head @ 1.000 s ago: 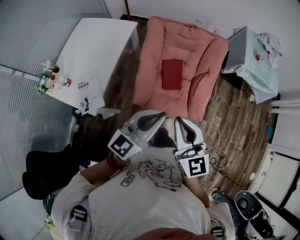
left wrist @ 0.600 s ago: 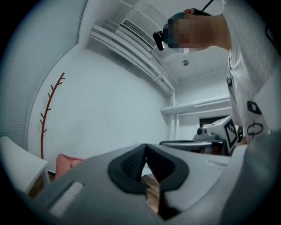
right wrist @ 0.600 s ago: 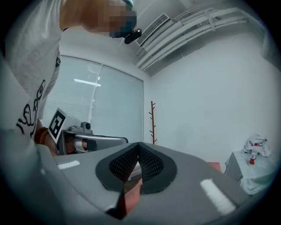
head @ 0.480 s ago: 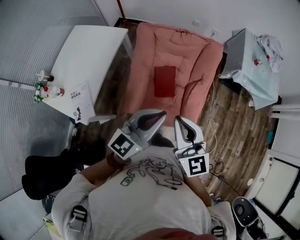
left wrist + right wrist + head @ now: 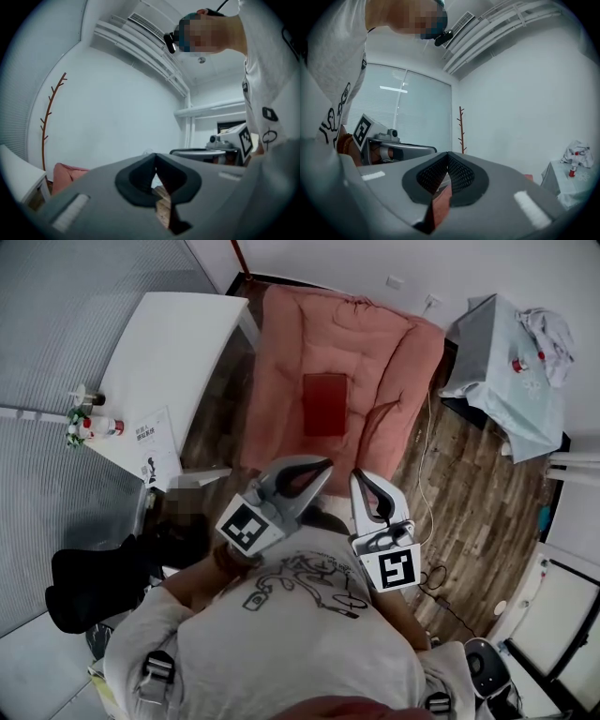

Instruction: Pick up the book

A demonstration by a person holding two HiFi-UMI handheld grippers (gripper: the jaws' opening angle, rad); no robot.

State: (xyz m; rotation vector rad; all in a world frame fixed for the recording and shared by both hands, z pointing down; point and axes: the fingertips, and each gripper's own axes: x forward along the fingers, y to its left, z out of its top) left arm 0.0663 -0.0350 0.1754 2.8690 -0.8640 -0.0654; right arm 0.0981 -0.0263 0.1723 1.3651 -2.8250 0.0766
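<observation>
Dark-red book flat on pink cushion, roughly mid-cushion, long side running up the head view. Untouched by either claw. Cushion down on wood floor, with white table just beside its left edge and small cloth-covered table off its right corner.

Left gripper: fully closed, dark pads tip to tip in left gripper view, nothing clamped. Only a sliver of floorboards visible through the gap lower down. Held in front of the person's chest, pointing level toward the cushion. Tip overlapping cushion's near edge in head view, well apart from book. Book straight ahead, almost in line with the tip.

Right gripper: same story, closed all the way and empty, mesh pads meeting in right gripper view. Reddish-brown strip under the pads, can't tell whether cushion or floor. Just beside left gripper, not touching it. Book ahead and slightly left of its tip, well apart.

Corner of pink cushion low left in left gripper view. Branch-shaped coat stand against white wall in right gripper view. Bottles and leaflet at near end of white table, well clear of book.
</observation>
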